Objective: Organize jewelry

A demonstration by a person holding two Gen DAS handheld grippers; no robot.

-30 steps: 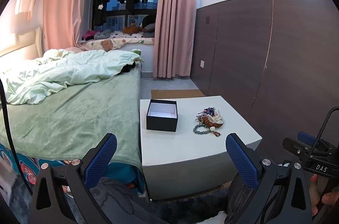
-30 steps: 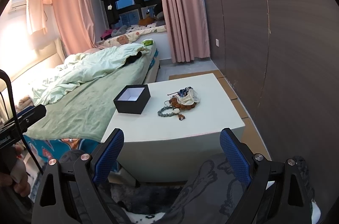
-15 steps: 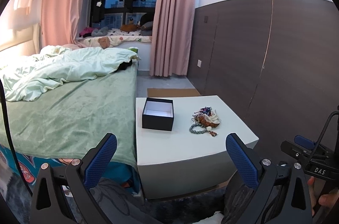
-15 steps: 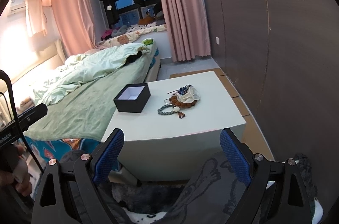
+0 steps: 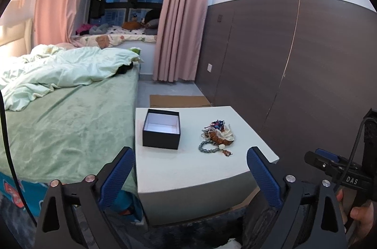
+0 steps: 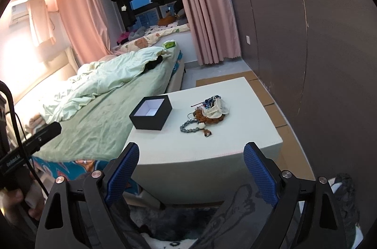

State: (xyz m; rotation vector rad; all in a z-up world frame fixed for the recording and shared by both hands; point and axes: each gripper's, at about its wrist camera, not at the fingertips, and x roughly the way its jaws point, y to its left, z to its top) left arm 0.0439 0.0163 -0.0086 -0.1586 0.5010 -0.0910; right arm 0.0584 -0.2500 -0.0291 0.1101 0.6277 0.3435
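A white low table (image 5: pixel 188 169) carries an open black box (image 5: pixel 161 139) with a white inside, empty as far as I can see. To its right lies a heap of jewelry (image 5: pixel 219 134): a blue-grey bead bracelet (image 5: pixel 208 146), brown beads, white shell-like pieces and small coloured beads. The right wrist view shows the same box (image 6: pixel 148 123), heap (image 6: pixel 209 112) and bracelet (image 6: pixel 189 126). My left gripper (image 5: pixel 189 151) and right gripper (image 6: pixel 191 146) hang short of the table's near edge. Both have jaws wide apart and closing a little, with nothing between them.
A bed (image 5: pixel 70 126) with a green blanket and a rumpled quilt touches the table's left side. A dark panelled wall (image 5: pixel 294 72) runs along the right. Flat cardboard (image 5: pixel 179 101) lies on the floor behind the table, and a dark rug (image 6: pixel 179 220) lies below the grippers.
Both views have drawn slightly nearer the table, and in the left wrist view it has slid a little leftward. The left jaws stand a touch narrower. Box and jewelry have not moved.
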